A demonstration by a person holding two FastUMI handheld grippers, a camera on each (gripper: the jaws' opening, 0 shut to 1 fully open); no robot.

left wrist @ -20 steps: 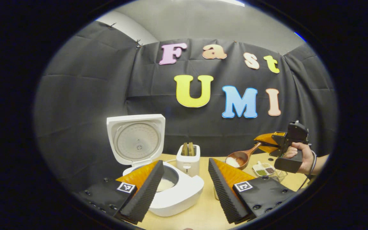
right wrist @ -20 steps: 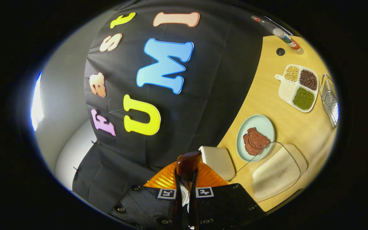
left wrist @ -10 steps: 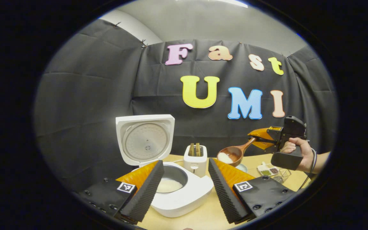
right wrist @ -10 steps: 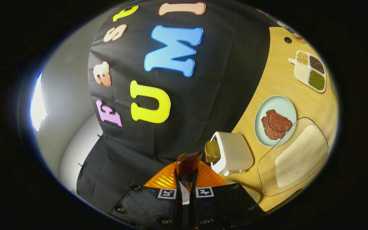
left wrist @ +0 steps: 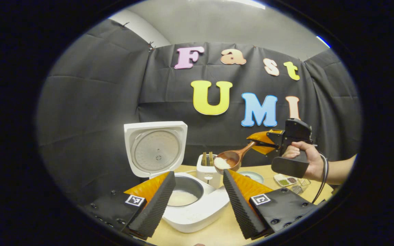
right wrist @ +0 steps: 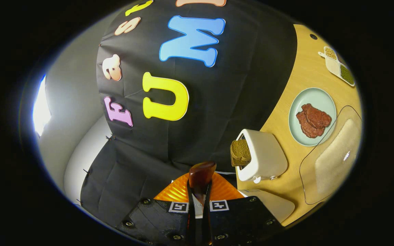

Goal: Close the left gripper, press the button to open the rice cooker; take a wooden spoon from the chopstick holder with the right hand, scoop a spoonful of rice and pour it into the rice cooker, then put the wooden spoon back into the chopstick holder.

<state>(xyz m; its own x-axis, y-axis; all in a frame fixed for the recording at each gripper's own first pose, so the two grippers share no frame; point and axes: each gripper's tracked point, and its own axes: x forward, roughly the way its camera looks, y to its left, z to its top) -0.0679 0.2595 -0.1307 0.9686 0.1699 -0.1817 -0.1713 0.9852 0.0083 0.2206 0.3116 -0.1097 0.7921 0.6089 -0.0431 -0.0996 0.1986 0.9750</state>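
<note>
Left gripper view: left gripper (left wrist: 198, 194) wide open, empty, framing open rice cooker (left wrist: 190, 205) on table (left wrist: 217, 232). Right gripper (left wrist: 263, 143) farther off, clamping wooden spoon (left wrist: 233, 159); rice-filled bowl beside toaster (left wrist: 207, 167).

Right gripper view: right gripper (right wrist: 199, 191) closed on spoon handle; spoon bowl hidden.

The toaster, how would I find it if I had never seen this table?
Look first for the big white rice cooker with its lid standing open at the back. Just behind it, against the black cloth wall, stands the toaster, a small white box. What sets it apart is the two brown bread slices poking out of its top slots.
</note>
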